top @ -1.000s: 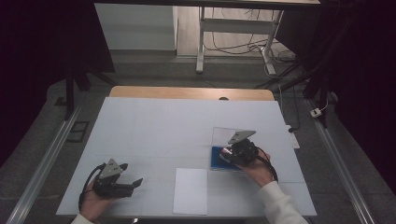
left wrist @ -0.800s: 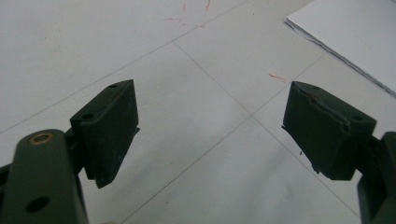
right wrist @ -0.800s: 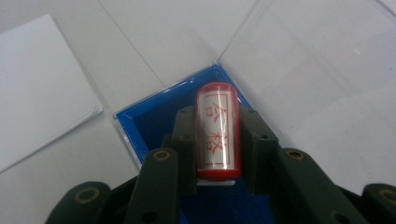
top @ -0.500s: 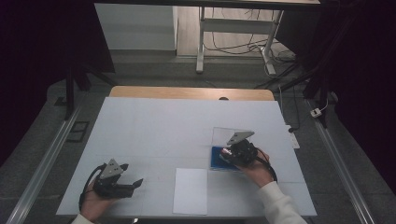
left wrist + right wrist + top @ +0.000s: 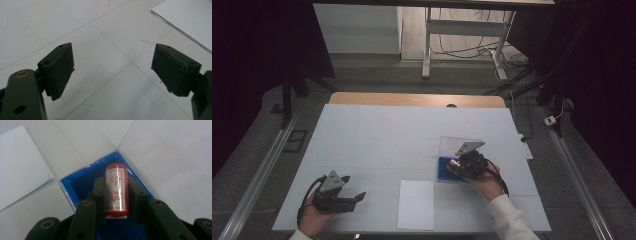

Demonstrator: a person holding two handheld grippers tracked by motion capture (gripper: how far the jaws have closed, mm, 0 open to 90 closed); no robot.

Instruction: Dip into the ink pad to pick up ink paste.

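Nearest the person, at the front left of the table (image 5: 377, 135), the left gripper (image 5: 354, 199) lies low over the white surface in the left hand (image 5: 314, 220), its jaws pointing toward the middle of the table. In the left gripper view the two black jaws stand wide apart with nothing between them, only bare white tabletop crossed by thin lines and a few small red marks (image 5: 146, 41). A cable (image 5: 306, 197) loops back from this gripper toward the hand.

Just right of it, near the front edge and between the two hands, lies a stack of white paper (image 5: 416, 204), flat and squared to the table. Its corner shows at the upper right of the left gripper view, and it also lies at the left of the right gripper view.

Farther back and to the right, the right hand (image 5: 486, 184) holds the right gripper (image 5: 455, 164) over a shallow blue tray (image 5: 82, 182). The right gripper view shows its jaws closed on a red stamp (image 5: 116, 190), a short cylinder with a red rim and a white label bearing red characters, held lengthwise between the jaws above the blue bottom of the tray. A clear plastic lid (image 5: 165, 157) lies open behind the tray, hinged along its far side.

Beyond the white cover the table's wooden edge (image 5: 412, 99) shows, and past it the floor with metal table legs (image 5: 428, 45) and loose cables (image 5: 472, 47).
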